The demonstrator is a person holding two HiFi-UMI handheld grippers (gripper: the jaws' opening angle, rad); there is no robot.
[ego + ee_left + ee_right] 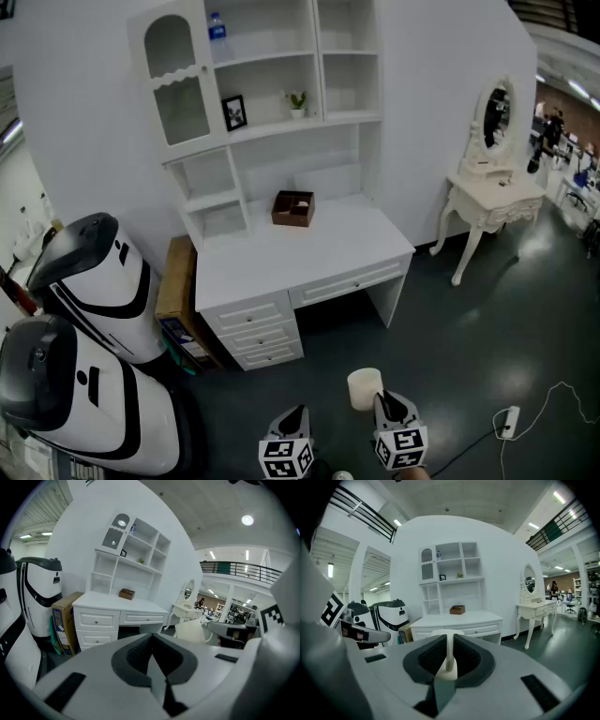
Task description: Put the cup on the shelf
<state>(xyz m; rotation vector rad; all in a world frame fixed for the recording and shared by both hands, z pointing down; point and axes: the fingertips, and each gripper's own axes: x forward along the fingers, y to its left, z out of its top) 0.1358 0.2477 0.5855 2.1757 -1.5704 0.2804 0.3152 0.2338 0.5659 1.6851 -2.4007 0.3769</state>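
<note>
A cream cup (365, 387) hangs low over the dark floor, in front of the white desk (300, 253). My right gripper (384, 403) is shut on the cup's thin wall. In the right gripper view the cup (447, 633) stands pinched between the dark pads of that gripper (449, 654). My left gripper (296, 414) is beside it on the left, shut and empty; its own view shows its jaws (151, 657) pressed together and the cup (191, 631) off to the right. The white shelf unit (281, 122) rises from the back of the desk, some way ahead.
A brown box (292, 208) sits on the desk. The shelves hold a bottle (217, 30), a framed picture (234, 112) and a small plant (297, 101). Two white-and-black machines (94, 272) and a cardboard box (178, 291) stand left. A dressing table with mirror (492, 192) stands right; a power strip (509, 422) lies on the floor.
</note>
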